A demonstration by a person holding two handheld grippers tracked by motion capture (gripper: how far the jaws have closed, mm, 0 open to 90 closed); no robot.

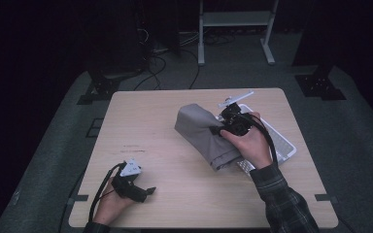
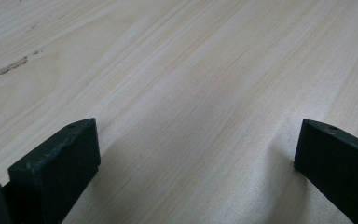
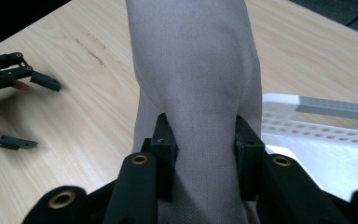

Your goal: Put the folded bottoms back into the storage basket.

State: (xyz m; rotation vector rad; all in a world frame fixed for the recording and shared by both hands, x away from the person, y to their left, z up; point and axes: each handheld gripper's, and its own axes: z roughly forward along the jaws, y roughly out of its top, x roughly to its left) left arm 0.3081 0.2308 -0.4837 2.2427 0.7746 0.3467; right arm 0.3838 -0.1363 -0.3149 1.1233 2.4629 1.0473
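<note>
Lower left of the high view: left gripper lies low on the table, held by the person's left hand, black cable looping off its back, grey three-cornered plate on top. Fingers apart, nothing between them. In the left gripper view the two black fingers sit at the bottom corners with bare pale wood grain between them; a dark scuff marks the wood at upper left of that view.

Centre of the high view: grey cloth, a folded bundle, lifted and draped, running from mid-table down toward the lower right. Small dark marks on the wood left of it.

Right of centre: right gripper in the person's right hand, plaid sleeve coming in from the bottom right. Fingers clamped on the grey cloth. The right gripper view shows both fingers pressing the cloth's sides, with the cloth rising up the middle of the frame.

Right: white perforated tray on the table, partly under the hand and the cloth's lower end. In the right gripper view its holed rim sits at right, just beside the cloth.
</note>
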